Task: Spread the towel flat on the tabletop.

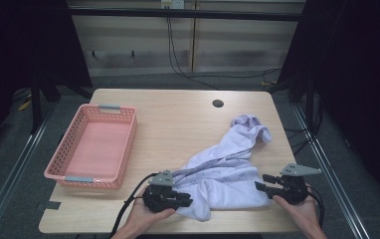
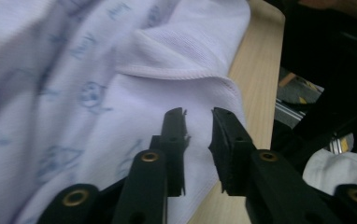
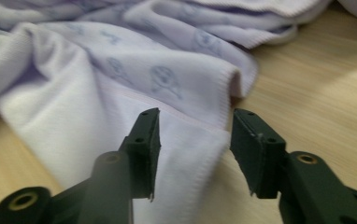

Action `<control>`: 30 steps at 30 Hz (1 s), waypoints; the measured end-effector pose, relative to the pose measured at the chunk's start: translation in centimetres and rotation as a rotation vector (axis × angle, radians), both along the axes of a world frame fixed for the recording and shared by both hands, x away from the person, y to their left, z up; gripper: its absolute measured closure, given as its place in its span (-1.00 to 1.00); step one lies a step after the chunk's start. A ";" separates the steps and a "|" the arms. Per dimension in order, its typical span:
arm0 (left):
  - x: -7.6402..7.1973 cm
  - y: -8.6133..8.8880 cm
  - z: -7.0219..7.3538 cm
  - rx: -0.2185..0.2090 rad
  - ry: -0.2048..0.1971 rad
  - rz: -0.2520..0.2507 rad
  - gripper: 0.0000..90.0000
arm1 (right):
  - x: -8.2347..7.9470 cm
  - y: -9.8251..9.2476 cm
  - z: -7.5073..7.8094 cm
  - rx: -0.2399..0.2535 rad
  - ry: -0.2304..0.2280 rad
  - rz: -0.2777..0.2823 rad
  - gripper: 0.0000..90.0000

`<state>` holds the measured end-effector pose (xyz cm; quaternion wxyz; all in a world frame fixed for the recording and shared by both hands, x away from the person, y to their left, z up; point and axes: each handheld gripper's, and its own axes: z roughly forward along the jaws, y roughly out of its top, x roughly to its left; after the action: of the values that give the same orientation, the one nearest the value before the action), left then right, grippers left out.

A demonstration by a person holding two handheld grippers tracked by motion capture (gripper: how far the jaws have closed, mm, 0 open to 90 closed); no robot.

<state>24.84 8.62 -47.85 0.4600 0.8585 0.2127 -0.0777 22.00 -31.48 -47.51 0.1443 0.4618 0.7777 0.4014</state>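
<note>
A pale lilac garment [image 1: 228, 164] with a small blue print lies crumpled on the wooden table [image 1: 178, 119], stretching from the front middle toward the back right. At the garment's front left edge, my left gripper [image 1: 188, 200] has its jaws a narrow gap apart. In the left gripper view that gripper [image 2: 197, 116] hovers over a hemmed fold of the fabric [image 2: 97, 70] without pinching it. My right gripper [image 1: 261, 181] is at the garment's front right corner. In the right gripper view the right gripper [image 3: 195, 116] stands open, with the cloth's stitched edge [image 3: 120, 60] lying under the gap.
A pink perforated basket [image 1: 134, 129] sits empty on the left side of the table. A round cable hole [image 1: 218, 103] is near the back edge. The table's front edge runs just below both hands. Dark floor and rails surround the table.
</note>
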 end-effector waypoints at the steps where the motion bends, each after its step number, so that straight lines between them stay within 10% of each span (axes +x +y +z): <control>1: -0.3 -1.0 -0.5 -0.004 0.021 -0.037 0.59 | 0.2 -0.2 -0.3 0.000 0.010 -0.004 0.15; 9: -1.1 -3.7 -1.7 0.010 0.044 -0.115 0.16 | 0.9 -1.2 -1.9 0.015 0.078 -0.014 0.07; 12: -1.5 -5.0 -2.2 0.080 0.002 -0.085 0.11 | 1.1 -0.7 -2.2 0.006 0.094 0.010 0.15; 18: -1.3 -4.5 -2.1 0.145 -0.054 -0.038 1.00 | 0.9 -0.4 -1.8 0.019 0.093 0.032 0.68; 26: -0.1 -0.5 -0.6 0.012 0.009 0.028 1.00 | 0.5 -1.8 -0.1 0.098 0.008 -0.020 0.84; 30: -0.6 -2.1 -1.0 0.008 0.021 -0.031 0.49 | 0.3 -1.7 1.3 0.126 -0.045 -0.004 0.96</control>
<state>24.21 6.48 -48.81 0.4532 0.8626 0.2046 -0.0932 22.30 -33.14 -46.22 0.1332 0.4625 0.7464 0.4595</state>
